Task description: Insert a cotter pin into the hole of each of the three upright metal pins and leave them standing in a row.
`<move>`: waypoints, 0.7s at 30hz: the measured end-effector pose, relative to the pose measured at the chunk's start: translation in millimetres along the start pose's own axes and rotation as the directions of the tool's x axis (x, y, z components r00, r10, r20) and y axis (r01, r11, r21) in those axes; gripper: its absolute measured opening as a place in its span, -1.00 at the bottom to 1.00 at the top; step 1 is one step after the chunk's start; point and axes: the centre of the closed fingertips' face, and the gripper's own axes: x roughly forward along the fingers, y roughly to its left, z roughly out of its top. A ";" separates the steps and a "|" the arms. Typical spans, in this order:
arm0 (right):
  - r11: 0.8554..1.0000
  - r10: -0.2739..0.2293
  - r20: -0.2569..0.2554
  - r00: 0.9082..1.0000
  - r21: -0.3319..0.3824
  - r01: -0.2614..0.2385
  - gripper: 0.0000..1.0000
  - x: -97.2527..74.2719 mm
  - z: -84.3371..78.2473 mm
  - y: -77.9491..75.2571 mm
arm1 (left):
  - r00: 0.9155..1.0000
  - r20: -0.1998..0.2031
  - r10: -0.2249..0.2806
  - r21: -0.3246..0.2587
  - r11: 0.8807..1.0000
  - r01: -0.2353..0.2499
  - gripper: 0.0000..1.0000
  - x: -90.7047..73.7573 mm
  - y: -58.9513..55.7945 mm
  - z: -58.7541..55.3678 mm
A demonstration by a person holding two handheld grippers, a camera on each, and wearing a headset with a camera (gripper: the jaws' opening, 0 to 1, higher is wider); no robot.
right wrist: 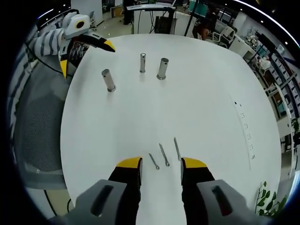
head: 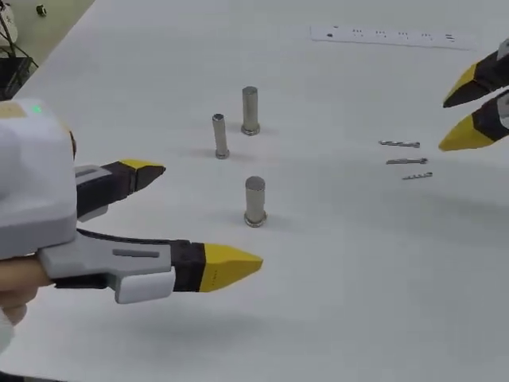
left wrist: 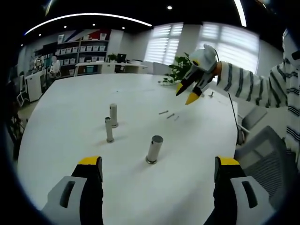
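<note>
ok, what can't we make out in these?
- Cross-holes in the three upright grey metal pins: too small in the head view and both gripper views.
- Which end of the three thin silver cotter pins is looped: too small and blurred in the head view.
- Right gripper body: cut off by the head view's right edge.
- Markings on the flat white strip: blurred in the head view.
</note>
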 end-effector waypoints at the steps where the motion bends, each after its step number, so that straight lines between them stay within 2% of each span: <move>1: 1.000 0.007 -0.002 1.000 -0.006 -0.007 -0.45 2.5 0.3 -0.5 | 1.000 0.003 0.000 -0.003 1.000 0.000 0.98 -0.2 -0.2 0.6; 3: 1.000 0.017 -0.030 0.999 -0.023 -0.018 -0.48 8.0 -1.6 -1.6 | 1.000 0.007 0.000 -0.006 1.000 0.000 0.98 -0.6 -0.9 1.4; 8: 0.999 0.045 -0.051 0.998 -0.022 -0.047 -0.52 21.6 -2.8 -1.6 | 1.000 -0.005 0.009 -0.015 1.000 -0.009 0.98 -1.2 -0.3 -2.0; 13: 0.997 0.072 -0.080 0.994 -0.026 -0.074 -0.61 36.7 -8.7 -2.2 | 1.000 -0.014 0.021 0.008 1.000 -0.021 0.98 -0.5 -5.0 -1.8; 21: 0.994 0.093 -0.134 0.987 -0.046 -0.100 -0.69 48.8 -17.7 4.8 | 1.000 -0.015 0.019 0.003 1.000 -0.019 0.98 0.0 -8.3 -3.0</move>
